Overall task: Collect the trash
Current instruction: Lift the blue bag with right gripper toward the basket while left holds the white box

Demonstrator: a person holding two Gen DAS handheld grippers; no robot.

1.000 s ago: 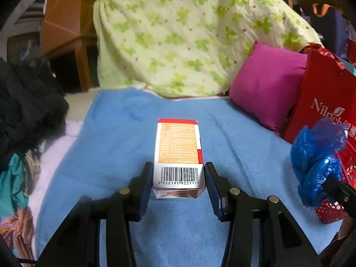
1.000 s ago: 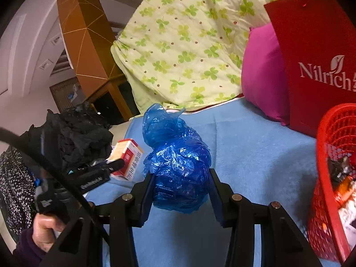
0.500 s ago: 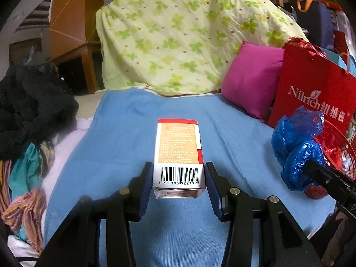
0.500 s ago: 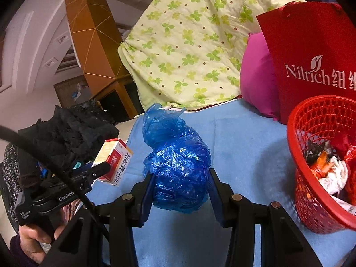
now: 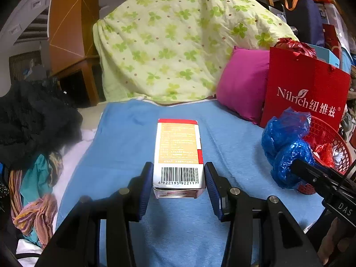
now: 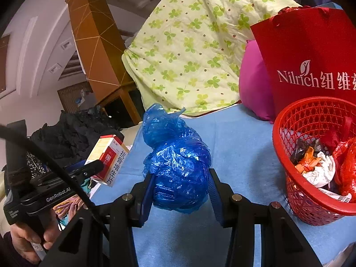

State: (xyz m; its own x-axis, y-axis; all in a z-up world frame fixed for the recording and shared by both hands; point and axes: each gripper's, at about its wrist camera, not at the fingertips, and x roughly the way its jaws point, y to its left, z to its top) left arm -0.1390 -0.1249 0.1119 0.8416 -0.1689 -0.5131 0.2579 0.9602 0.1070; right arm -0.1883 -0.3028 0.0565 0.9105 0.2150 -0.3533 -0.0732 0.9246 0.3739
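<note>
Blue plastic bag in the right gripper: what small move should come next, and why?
Probably carry the blue plastic bag a little further right until it is over the red basket, then let go. The right gripper is shut on the bag, which hangs above the blue blanket, short of the basket's rim. The basket already holds trash and has room.

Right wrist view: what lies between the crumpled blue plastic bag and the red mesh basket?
Only bare blue blanket separates bag from basket, seen in that view.
</note>
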